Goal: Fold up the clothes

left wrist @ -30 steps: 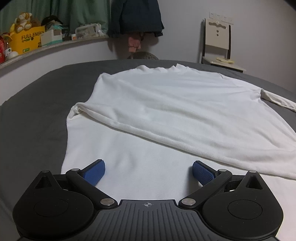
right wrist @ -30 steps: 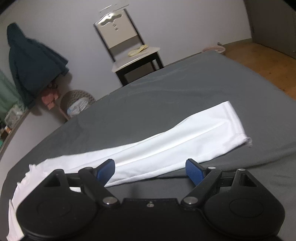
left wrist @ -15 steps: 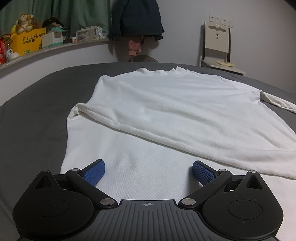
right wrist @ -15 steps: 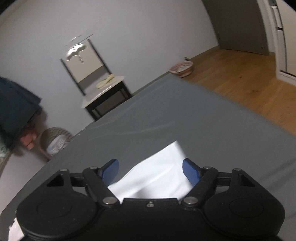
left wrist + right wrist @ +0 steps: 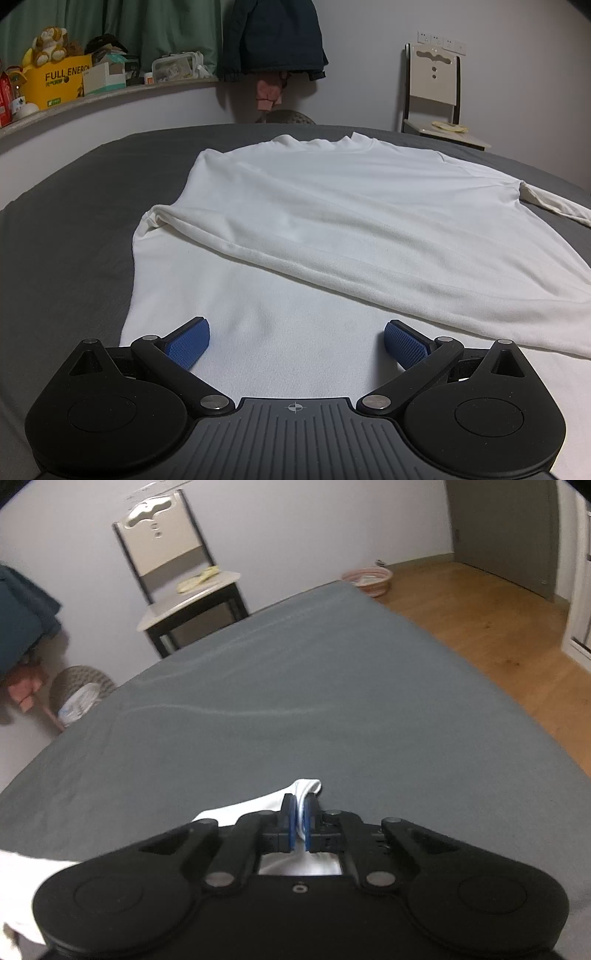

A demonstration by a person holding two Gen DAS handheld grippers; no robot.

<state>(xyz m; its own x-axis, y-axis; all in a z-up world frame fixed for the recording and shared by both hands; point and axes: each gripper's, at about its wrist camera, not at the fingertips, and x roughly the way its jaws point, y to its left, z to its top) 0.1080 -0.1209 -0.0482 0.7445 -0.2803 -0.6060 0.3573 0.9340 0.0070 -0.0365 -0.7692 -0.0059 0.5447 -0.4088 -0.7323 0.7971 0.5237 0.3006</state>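
Sleeve (image 5: 303,788) end sits pinched between the right gripper's (image 5: 300,814) blue pads, on the grey bed (image 5: 295,701). Left gripper (image 5: 295,338) hovers spread wide, the white shirt (image 5: 332,221) lying flat under and ahead of it.

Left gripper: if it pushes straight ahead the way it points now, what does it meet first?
Probably the white shirt just beyond the open left gripper, its flat lower part before the folded sleeve ridge; depth is uncertain.

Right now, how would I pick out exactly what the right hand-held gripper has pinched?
Find the grey bed; a white sleeve runs across it. The right hand-held gripper is shut on the sleeve's cuff end, the only white cloth bunched between blue pads.
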